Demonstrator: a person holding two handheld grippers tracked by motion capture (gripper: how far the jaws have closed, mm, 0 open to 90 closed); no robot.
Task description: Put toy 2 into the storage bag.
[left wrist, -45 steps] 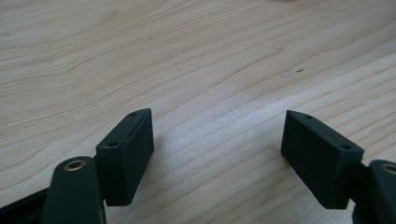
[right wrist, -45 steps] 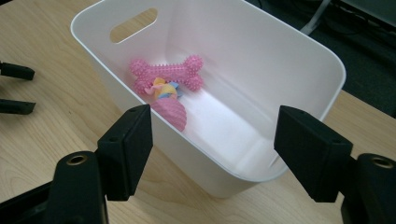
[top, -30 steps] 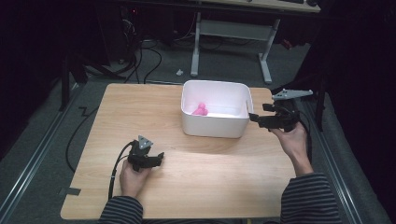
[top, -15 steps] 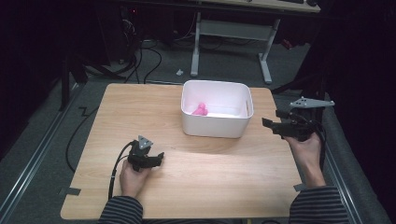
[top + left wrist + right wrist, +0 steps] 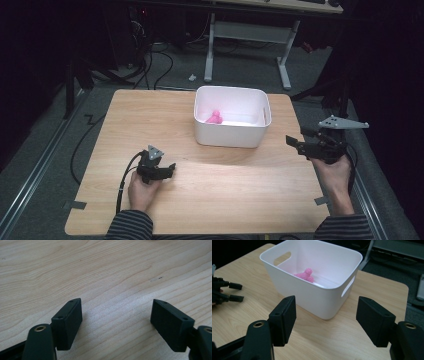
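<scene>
Pink knobbly toy (image 5: 215, 118) lies on the floor of the white bin (image 5: 233, 136), toward the bin's left wall as the high view shows it; in the right gripper view the toy (image 5: 305, 275) sits behind the bin's near wall (image 5: 312, 298), under the handle slot on the far side. Its long axis is hard to call, partly hidden by the rim.

Right gripper (image 5: 295, 144) is held off the desk's right edge, jaws spread wide and empty, aimed at the bin; in its own view (image 5: 325, 322) the bin stands straight ahead between the jaws, near but not touching.

Left gripper (image 5: 170, 169) rests low on the desk (image 5: 235, 195), near the front, well apart from the bin; its own view (image 5: 116, 322) has jaws parted, nothing between them, bare wood below.

Right gripper looks the nearer one to the bin and already faces it. The toy lies ahead of and below the rim line, so reaching it would likely mean going over the near wall and down.
</scene>
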